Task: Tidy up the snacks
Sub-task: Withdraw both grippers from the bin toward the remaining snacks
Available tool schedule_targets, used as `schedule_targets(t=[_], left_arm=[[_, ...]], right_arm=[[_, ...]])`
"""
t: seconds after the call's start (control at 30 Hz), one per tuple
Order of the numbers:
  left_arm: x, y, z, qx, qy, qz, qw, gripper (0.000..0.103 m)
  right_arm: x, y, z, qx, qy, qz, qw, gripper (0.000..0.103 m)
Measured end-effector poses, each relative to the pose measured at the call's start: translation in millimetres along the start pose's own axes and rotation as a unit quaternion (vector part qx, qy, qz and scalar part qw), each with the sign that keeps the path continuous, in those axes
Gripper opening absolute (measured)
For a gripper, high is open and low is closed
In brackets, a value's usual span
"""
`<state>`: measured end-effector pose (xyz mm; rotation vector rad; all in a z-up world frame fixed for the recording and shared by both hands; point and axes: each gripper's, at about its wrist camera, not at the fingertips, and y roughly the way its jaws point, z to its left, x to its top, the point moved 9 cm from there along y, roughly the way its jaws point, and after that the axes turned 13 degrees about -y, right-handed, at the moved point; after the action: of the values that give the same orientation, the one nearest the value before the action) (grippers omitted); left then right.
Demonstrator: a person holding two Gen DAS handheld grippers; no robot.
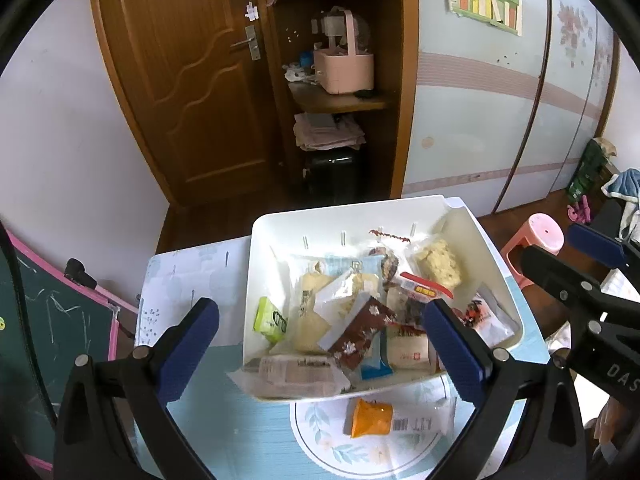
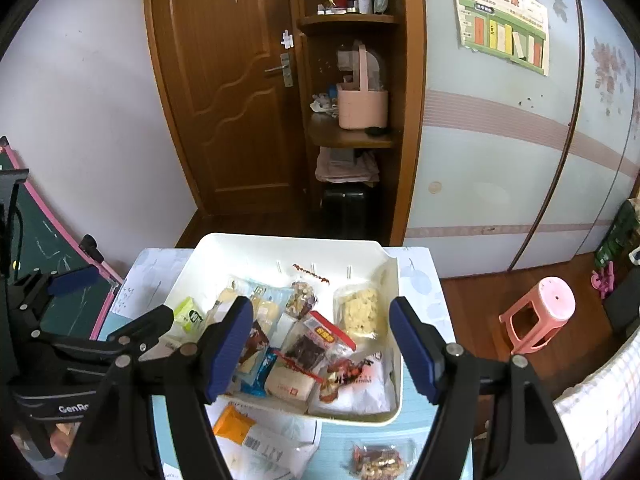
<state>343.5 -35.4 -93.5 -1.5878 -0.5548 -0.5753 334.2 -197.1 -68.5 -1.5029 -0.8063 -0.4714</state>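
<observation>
Left wrist view looks down on a white rectangular plastic bin [image 1: 496,280] crowded with wrapped snacks, standing on a pale blue table with a leaf-printed round mat [image 1: 280,440]. The left gripper [image 1: 320,344] has its blue-padded jaws spread wide with nothing pressed between them; the near half of the bin shows through the gap. Just beyond the bin's near rim, toward six o'clock from the gripper's midpoint, lies an orange foil snack packet with a clear barcoded end [image 1: 372,418] on the mat, outside the bin, its long axis running three to nine o'clock.

From the right wrist camera, the right gripper [image 2: 320,344] is also parted, somewhat less widely, empty, poised over the bin's near right part. The orange packet sits at about seven o'clock from it, and a clear bag of brown and red nuts [image 2: 378,462] lies on the table at about five o'clock, also outside the bin.

Inside the bin: a small lime-green packet [image 1: 271,320] at the left wall, a dark brown flower-printed wrapper [image 1: 360,336] in the middle, a clear bag of pale yellow puffed cake [image 1: 438,262] at the far right corner, a red-edged packet [image 1: 426,286], several white and blue wrappers.

I judge the left hand nearer the orange packet, the right hand nearer the nut bag; both loose items likely belong in the bin.
</observation>
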Motion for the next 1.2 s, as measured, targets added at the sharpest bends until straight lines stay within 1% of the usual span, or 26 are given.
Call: schedule_targets(t=[0.2,0.4,0.57,0.73,0.83,1.0,1.1,1.2], left_arm=[[-10,-27,2,-0.009,0.002,-0.007,0.9999,0.102],[-27,-57,2,-0.024,0.004,-0.011,0.9996,0.102],[-49,-84,1,-0.04,0.014,-0.016,0.999,0.102],[-80,-95,-3,-0.058,0.023,-0.009,0.998,0.102],[-99,-91,-6,-0.064,0.023,0.001,0.9977,0.102],[-141,-63,-7,-0.07,0.0,0.048,0.9964,0.102],[-157,-41,-5,-0.06,-0.021,0.068,0.9956,0.102],[-172,-16,-2,-0.038,-0.05,0.095,0.9935,0.102]], right_arm=[[-8,-25,9,0.002,-0.002,-0.009,1.0,0.071],[-19,-52,17,0.013,0.004,-0.02,1.0,0.071],[-38,-74,27,0.028,0.006,-0.022,0.999,0.071],[-65,-84,34,0.04,0.002,-0.012,0.999,0.071],[-84,-84,35,0.042,-0.001,-0.003,0.999,0.071],[-125,-73,29,0.041,0.006,0.026,0.999,0.071],[-150,-61,20,0.037,0.023,0.045,0.998,0.071],[-174,-43,6,0.037,0.055,0.072,0.995,0.071]])
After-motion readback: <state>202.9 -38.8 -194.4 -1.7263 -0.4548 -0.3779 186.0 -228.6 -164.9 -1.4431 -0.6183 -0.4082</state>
